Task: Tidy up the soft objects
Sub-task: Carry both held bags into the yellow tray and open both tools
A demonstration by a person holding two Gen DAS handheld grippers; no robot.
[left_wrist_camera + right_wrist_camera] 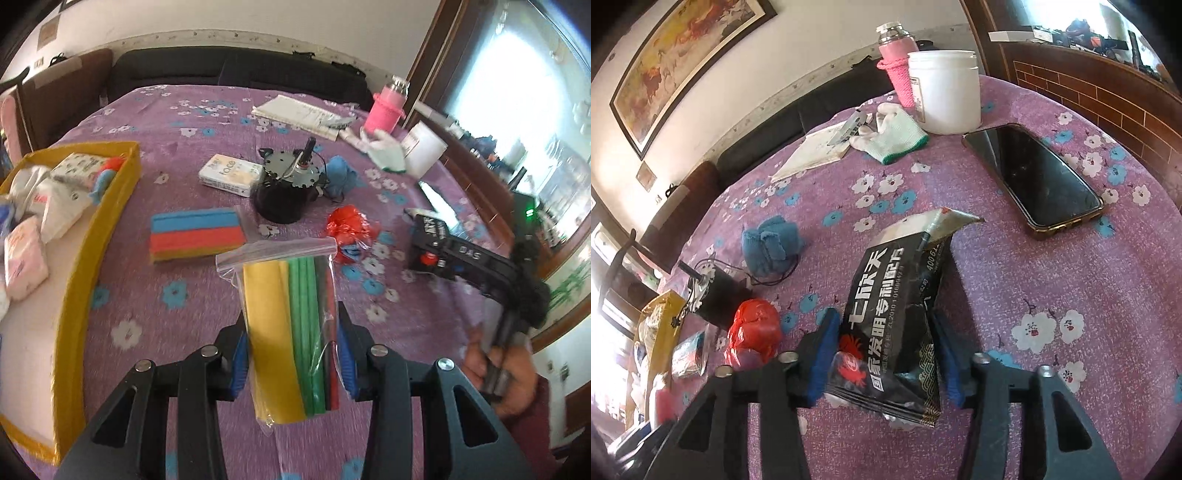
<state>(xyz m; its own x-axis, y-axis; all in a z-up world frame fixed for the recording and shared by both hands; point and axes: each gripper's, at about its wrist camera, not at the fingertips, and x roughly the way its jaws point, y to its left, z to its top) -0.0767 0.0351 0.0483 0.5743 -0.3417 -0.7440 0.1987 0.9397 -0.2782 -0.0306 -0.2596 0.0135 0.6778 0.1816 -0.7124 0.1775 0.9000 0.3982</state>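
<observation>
My left gripper is shut on a clear zip bag of yellow, green and red foam sheets, held above the purple flowered tablecloth. A yellow box at the left holds tissue packs and other soft items. My right gripper is shut on a black foil packet with white Chinese print. It also shows in the left wrist view, held at the right. On the cloth lie a striped sponge stack, a red plastic bag, a blue knitted piece and a white glove.
A black motor with wires stands mid-table beside a tissue pack. A phone, a white jar, a pink bottle and a notebook lie toward the far right. A dark sofa is behind.
</observation>
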